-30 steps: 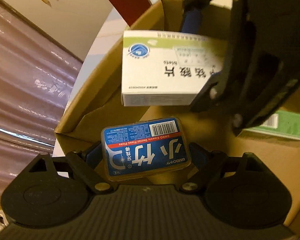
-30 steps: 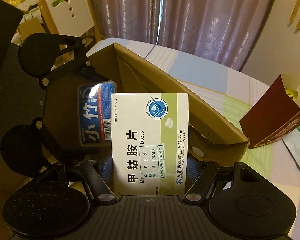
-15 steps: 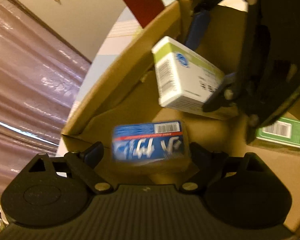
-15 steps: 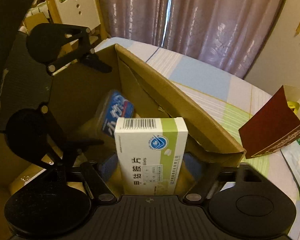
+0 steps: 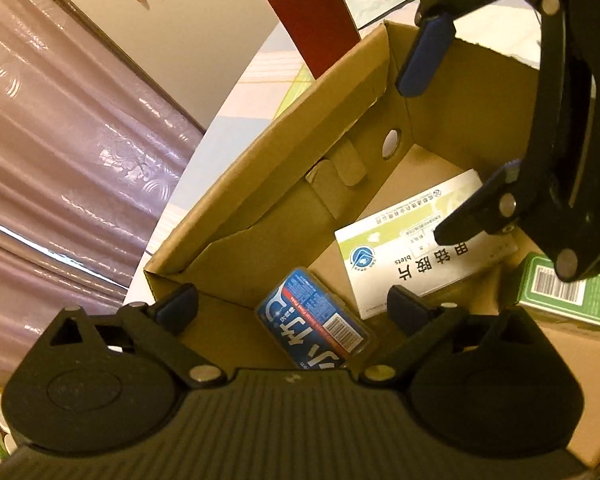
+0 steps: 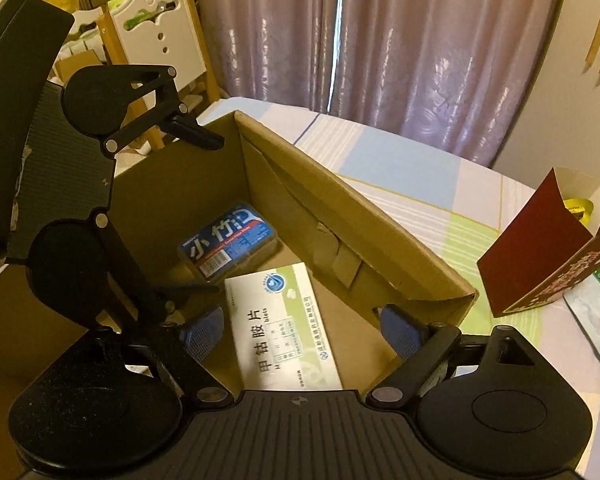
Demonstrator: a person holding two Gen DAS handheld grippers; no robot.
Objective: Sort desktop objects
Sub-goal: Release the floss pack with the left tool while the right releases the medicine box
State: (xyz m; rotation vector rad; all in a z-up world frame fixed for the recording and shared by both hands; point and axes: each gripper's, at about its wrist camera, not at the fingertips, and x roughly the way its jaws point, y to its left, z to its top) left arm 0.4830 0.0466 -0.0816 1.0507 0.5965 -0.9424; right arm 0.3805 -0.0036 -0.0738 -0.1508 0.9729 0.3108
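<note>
We found both the left gripper (image 5: 292, 308) and right gripper (image 6: 302, 332) spread wide and empty above the cardboard box (image 6: 340, 216), the floss case (image 6: 228, 240) and tablet carton (image 6: 282, 328) lying flat inside, and judged a straight upward withdrawal, clear of the walls, advisable.

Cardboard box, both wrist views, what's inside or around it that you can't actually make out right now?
- Green carton, left wrist view: the right gripper covers its top and the frame edge crops it; absent from the right wrist view.
- Blue floss case: its near end is hidden behind the left gripper body.
- White medicine box: small print too fine to read.
- Cardboard box floor under both gripper bodies: hidden.
</note>
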